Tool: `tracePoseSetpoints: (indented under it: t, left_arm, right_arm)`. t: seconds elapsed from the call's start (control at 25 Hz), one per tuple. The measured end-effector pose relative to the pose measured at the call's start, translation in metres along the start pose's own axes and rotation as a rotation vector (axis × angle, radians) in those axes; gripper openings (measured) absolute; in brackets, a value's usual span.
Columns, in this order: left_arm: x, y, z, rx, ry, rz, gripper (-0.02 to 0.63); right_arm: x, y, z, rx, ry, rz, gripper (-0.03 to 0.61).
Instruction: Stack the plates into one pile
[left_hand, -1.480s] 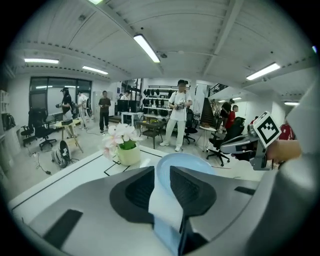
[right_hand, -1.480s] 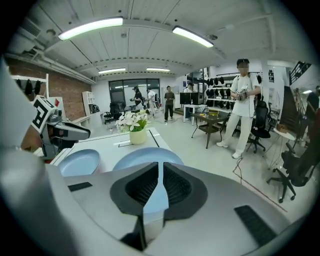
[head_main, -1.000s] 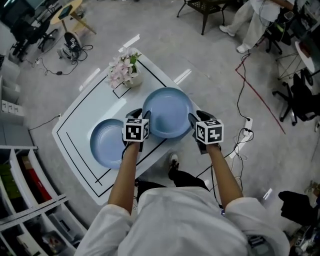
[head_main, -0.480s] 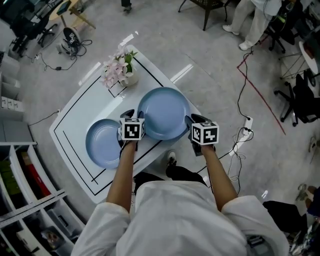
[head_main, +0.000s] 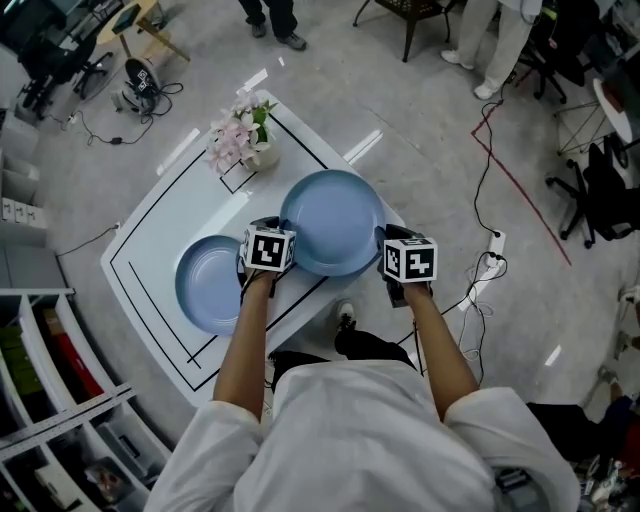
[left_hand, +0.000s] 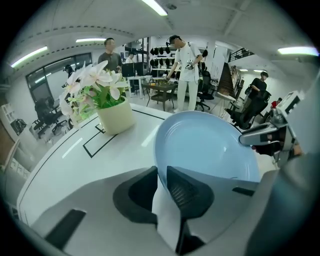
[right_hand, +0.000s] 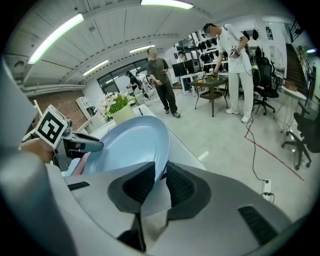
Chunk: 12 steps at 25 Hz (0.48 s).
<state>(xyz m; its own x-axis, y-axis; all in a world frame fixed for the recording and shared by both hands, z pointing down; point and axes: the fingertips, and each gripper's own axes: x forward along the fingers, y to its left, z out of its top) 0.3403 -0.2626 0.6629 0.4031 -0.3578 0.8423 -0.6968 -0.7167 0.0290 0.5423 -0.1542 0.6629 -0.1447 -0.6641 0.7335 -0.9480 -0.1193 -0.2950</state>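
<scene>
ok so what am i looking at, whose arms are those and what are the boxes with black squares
No robot: a person holds a two-jaw gripper in each hand; the marked cubes are part of them. One picture comes from a camera on the person's head, looking down. The other two come from cameras on the left gripper and right gripper. On the white table are a large blue plate, a smaller blue plate and a flower pot. Both grippers' jaws have just been closing and now pinch opposite edges of the large blue plate.

White short-sleeved shirt (head_main: 370, 425), black-and-white marker cubes (head_main: 268, 249), dark ribbed fingers (left_hand: 187, 190)
</scene>
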Motion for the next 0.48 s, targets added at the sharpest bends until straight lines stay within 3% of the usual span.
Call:
tracePoseSetpoints:
  t: [0.2,0.48]
  left_arm:
    - [-0.028,0.000,0.007,-0.062,-0.087,-0.062,0.064]
    - [-0.102,0.032,-0.006,-0.088,-0.199,-0.065,0.063]
  right_arm:
    - [-0.028,0.016,0.014,0.048,-0.057,0.000,0.077]
    - [-0.065,0.085,0.027,-0.016,-0.125,-0.028,0.074]
